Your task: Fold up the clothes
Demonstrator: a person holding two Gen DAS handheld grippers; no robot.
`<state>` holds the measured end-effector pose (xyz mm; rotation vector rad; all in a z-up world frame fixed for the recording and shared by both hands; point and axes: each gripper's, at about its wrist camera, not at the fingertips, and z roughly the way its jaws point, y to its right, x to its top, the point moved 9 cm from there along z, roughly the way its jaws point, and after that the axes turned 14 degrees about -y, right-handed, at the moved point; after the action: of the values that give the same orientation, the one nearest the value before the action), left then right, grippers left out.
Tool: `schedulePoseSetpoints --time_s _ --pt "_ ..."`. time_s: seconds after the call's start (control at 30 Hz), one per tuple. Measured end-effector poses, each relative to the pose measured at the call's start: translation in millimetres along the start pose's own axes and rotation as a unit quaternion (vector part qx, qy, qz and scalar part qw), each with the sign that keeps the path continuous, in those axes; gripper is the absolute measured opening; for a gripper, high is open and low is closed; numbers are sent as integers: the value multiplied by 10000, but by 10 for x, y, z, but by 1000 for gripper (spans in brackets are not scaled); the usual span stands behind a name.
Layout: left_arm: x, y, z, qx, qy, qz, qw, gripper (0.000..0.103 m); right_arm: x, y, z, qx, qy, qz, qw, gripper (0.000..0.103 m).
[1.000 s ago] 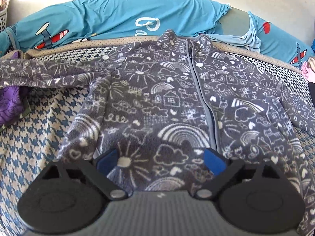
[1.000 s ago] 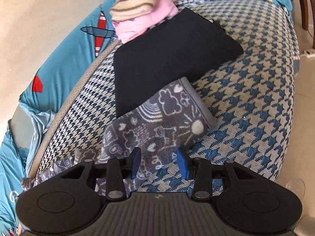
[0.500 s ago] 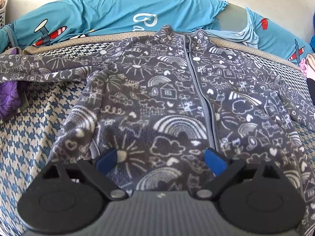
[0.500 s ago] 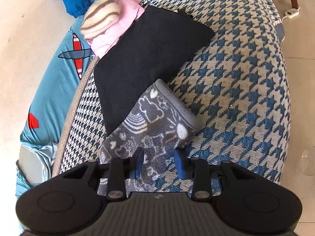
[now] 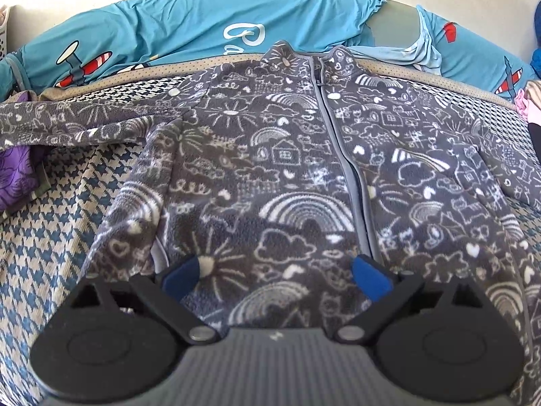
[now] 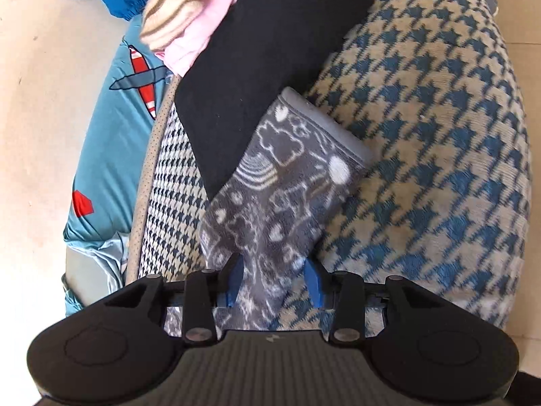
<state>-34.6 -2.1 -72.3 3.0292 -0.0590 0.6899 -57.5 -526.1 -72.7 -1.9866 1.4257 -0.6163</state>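
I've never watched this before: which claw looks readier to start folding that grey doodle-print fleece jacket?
Probably the right claw: its fingers already straddle the grey doodle-print fleece jacket's sleeve, ready to pinch it inward. The left claw is spread wide over the jacket's front.

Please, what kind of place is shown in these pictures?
Most likely a home room, perhaps a bedroom: a grey patterned fleece jacket lies on a houndstooth cover, with aeroplane-print blue bedding behind and other clothes piled nearby.
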Motion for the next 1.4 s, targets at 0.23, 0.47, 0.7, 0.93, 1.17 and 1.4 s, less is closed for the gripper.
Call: schedulePoseSetpoints --time_s 0.23,0.47,0.7,0.93,1.17,1.4 --pt "-14 7 4 5 16 52 10000 99 19 -109 67 -255 543 -211 9980 40" --pt "-20 9 3 -19 32 46 10000 99 86 -175 87 -573 946 -343 9933 10" --pt "-13 -2 6 -44 29 38 10000 99 172 -467 -373 278 1754 -481 9829 9" --pt "-8 8 14 -8 9 47 10000 100 98 -648 -353 98 1795 -807 9804 9" --pt "134 -67 -12 -519 -281 -361 9976 100 -159 -1048 -220 317 1650 -1657 9718 9" --pt "448 -139 -46 -492 -233 -27 9985 100 -612 -1559 -11 507 1544 -2765 9472 9"
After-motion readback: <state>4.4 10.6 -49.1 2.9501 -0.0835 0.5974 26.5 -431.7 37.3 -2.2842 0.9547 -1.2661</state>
